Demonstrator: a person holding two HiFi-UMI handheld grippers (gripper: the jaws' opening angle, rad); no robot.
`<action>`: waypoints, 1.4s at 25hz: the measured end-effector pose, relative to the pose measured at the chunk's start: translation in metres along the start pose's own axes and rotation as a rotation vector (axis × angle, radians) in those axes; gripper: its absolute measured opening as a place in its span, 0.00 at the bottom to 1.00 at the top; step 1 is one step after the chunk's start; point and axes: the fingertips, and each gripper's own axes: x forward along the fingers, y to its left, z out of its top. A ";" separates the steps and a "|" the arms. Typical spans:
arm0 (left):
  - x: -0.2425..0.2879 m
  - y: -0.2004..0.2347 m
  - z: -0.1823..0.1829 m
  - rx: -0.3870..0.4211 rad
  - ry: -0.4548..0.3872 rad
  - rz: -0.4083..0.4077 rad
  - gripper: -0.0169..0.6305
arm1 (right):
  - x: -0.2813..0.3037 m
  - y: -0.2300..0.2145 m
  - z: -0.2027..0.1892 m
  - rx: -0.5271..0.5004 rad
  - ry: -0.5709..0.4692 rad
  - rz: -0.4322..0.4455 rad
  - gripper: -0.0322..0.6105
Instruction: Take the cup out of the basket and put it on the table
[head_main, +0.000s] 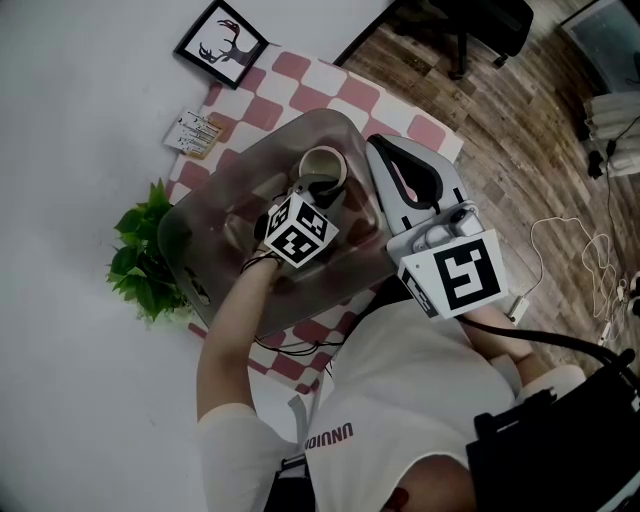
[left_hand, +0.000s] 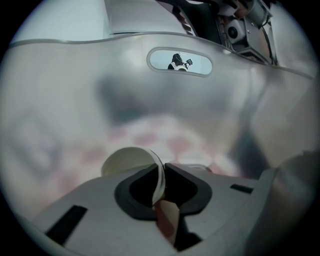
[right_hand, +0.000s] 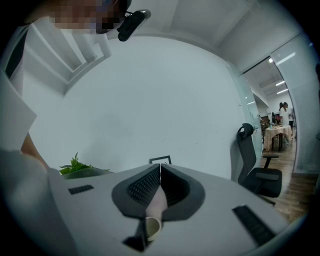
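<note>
A cream paper cup stands upright inside the translucent grey basket, near its far wall. My left gripper reaches down into the basket under its marker cube and sits at the cup's near rim. In the left gripper view the cup has its thin wall pinched between the two dark pads of the left gripper. The basket's wall and its handle slot rise behind. My right gripper hovers at the basket's right edge. In its own view the right gripper is shut with nothing between its jaws.
The basket rests on a pink-and-white checkered cloth. A framed picture and a small card lie beyond it, with a green plant to its left. An office chair and cables are on the wood floor at right.
</note>
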 end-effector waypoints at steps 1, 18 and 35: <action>0.000 0.000 0.000 0.002 -0.001 0.002 0.11 | 0.000 0.000 0.000 0.001 -0.001 -0.001 0.08; -0.017 0.002 0.009 -0.021 -0.018 0.014 0.11 | -0.004 -0.002 0.004 0.005 -0.020 -0.011 0.08; -0.059 0.004 0.027 -0.038 -0.053 0.095 0.11 | -0.008 0.005 0.014 0.011 -0.051 0.036 0.08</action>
